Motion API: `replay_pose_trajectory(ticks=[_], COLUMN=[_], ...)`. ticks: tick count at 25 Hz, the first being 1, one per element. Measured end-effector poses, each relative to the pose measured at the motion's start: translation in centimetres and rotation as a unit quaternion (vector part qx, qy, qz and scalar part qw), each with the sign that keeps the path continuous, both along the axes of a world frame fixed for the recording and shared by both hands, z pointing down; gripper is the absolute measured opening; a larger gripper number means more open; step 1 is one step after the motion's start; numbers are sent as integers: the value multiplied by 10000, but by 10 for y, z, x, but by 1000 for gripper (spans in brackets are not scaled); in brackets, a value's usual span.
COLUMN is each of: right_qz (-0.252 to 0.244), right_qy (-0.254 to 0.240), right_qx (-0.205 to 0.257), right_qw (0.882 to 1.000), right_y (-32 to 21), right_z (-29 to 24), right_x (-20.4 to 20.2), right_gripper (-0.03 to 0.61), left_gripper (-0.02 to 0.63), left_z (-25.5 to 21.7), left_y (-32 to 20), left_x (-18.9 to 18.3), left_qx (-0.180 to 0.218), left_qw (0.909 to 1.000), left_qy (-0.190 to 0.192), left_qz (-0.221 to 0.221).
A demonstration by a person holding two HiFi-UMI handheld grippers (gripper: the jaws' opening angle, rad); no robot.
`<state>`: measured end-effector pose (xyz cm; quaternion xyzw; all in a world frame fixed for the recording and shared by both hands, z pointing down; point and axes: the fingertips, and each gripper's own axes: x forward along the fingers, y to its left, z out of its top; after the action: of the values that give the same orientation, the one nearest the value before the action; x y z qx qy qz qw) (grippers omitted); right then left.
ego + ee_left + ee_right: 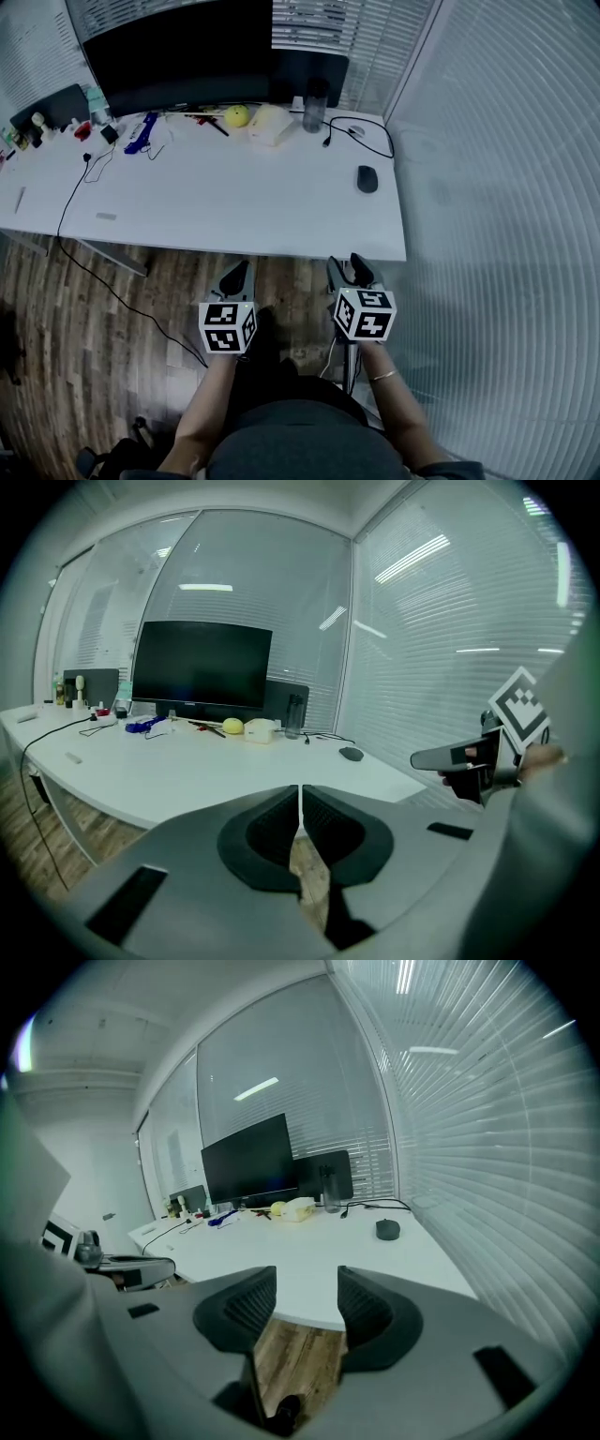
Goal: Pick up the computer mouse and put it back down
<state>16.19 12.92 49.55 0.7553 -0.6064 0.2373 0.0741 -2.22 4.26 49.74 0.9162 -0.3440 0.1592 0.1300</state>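
Observation:
The dark computer mouse (pixel 367 179) lies on the white desk (pixel 234 202) near its right end; it also shows small in the left gripper view as the mouse (pixel 351 754) and in the right gripper view as the mouse (pixel 387 1230). Both grippers hang in front of the desk's near edge, over the wooden floor, well short of the mouse. My left gripper (pixel 238 272) is shut, its pads (pixel 284 822) together with nothing between them. My right gripper (pixel 352 269) is open, a clear gap between its pads (pixel 360 1305), empty.
A black monitor (pixel 183 52) stands at the back of the desk. In front of it lie a yellow ball (pixel 237 115), a pale box (pixel 270 127), a dark bottle (pixel 314 105), a black cable (pixel 370 141) and small items at the left. A slatted glass wall (pixel 506 216) runs along the right.

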Motion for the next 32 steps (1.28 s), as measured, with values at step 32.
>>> replay_pose_trajectory(ticks=[32], right_qz=[1837], right_qy=[350], right_qx=[-597], right_qw=[9805], right_y=[-100], right_z=[15], right_x=[136], right_gripper=[204], left_gripper=[31], left_z=[19], left_y=[-158], left_x=[119], left_qx=[-285], left_qw=[9875], left_qy=[-133], left_qz=[1544])
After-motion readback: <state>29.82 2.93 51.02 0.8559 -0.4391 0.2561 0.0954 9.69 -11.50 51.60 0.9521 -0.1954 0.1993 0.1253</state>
